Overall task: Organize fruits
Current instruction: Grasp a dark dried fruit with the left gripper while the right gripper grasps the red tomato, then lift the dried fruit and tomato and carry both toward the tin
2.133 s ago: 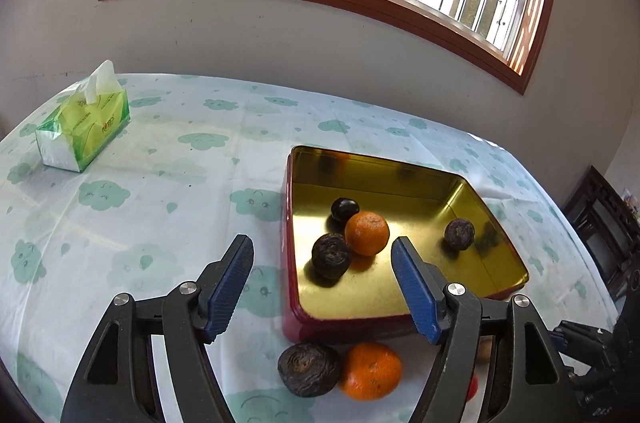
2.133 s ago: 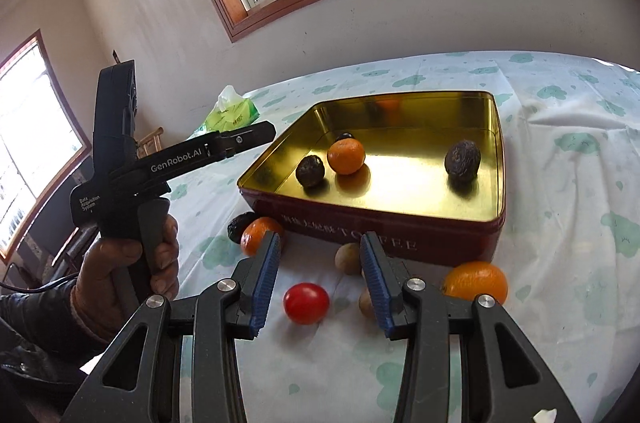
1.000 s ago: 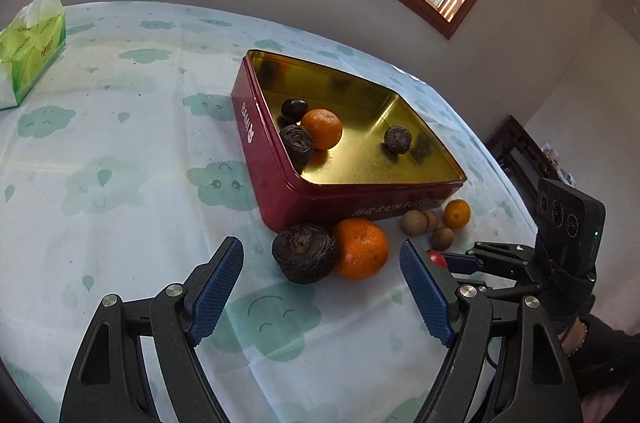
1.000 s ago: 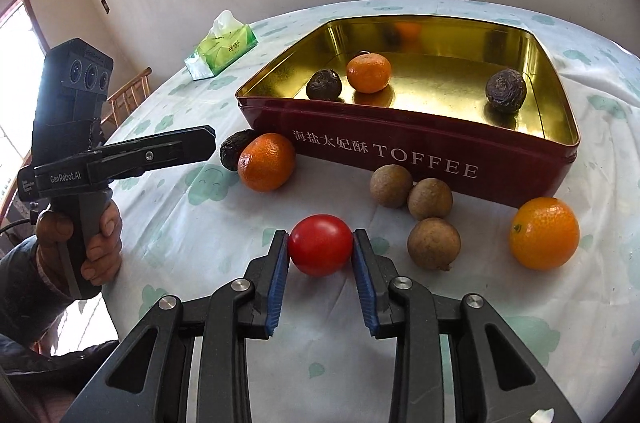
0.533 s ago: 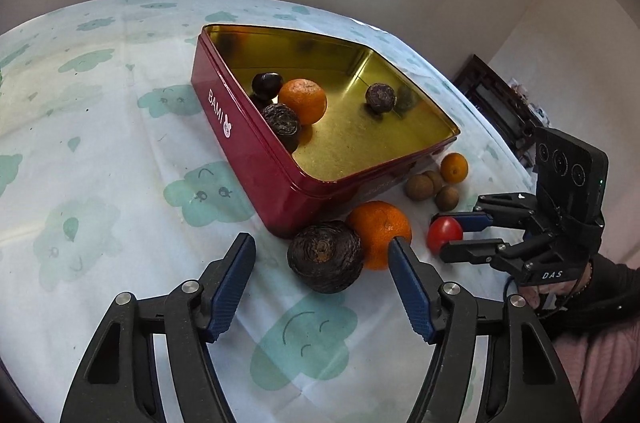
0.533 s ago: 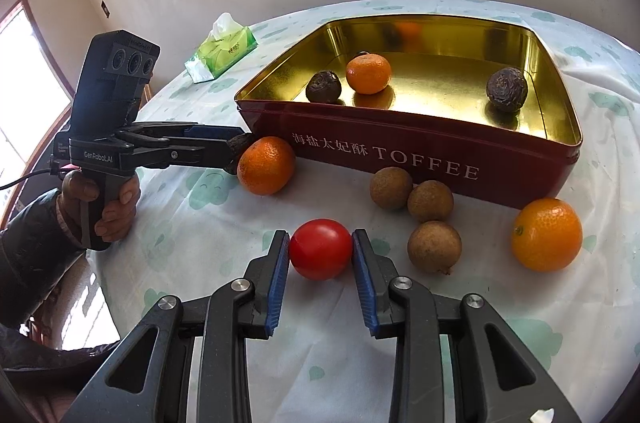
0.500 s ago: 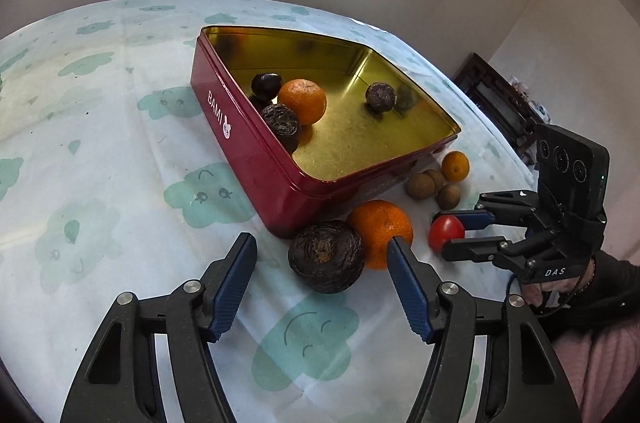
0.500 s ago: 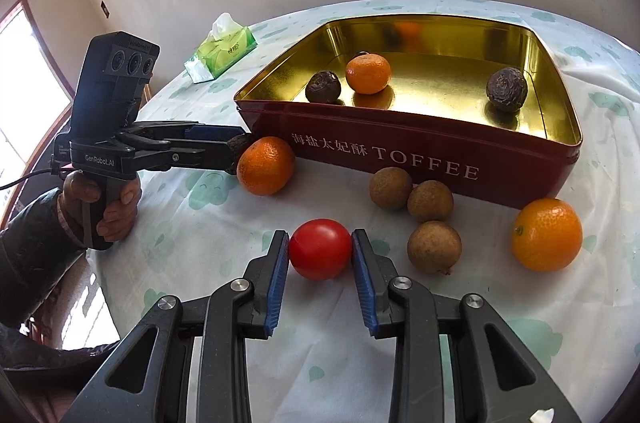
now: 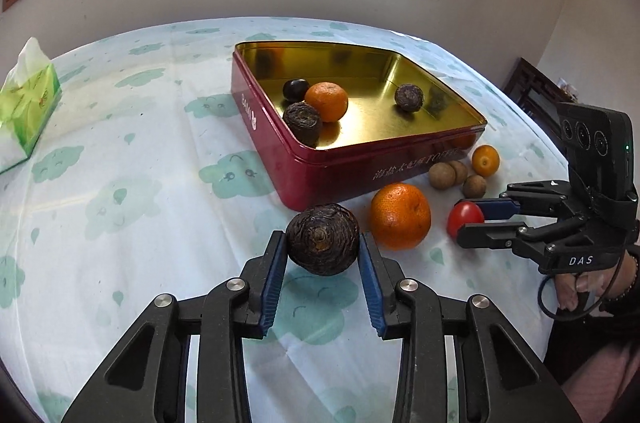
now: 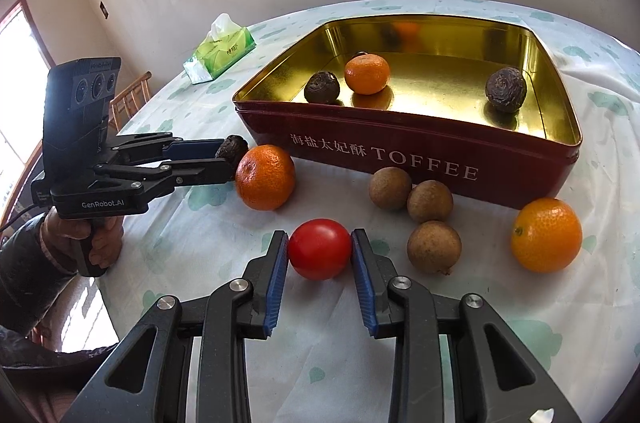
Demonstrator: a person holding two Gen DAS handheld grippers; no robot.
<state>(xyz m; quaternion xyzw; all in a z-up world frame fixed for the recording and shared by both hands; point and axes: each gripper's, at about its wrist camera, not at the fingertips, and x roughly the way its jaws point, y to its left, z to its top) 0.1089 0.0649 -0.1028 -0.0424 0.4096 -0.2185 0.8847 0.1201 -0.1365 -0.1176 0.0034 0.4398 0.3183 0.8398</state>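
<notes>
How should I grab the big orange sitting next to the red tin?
Grip the big orange across its round middle, coming from above. The tin stands close behind it, and the dark wrinkled fruit in the left tool crowds one side.

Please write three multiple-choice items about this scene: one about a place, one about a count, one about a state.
1. Where does the red tomato lie?
A. inside the tin
B. on the tablecloth, before the tin
C. on the tissue pack

2. How many small brown round fruits lie outside the red toffee tin with gold inside?
A. one
B. three
C. five

3. What is between the jaws of the left gripper?
A. a dark wrinkled round fruit
B. an orange
C. nothing

Answers: 1 B, it sits on the cloth in front of the tin's lettered wall; 2 B, three lie clustered there; 3 A, the closing jaws flank it.
</notes>
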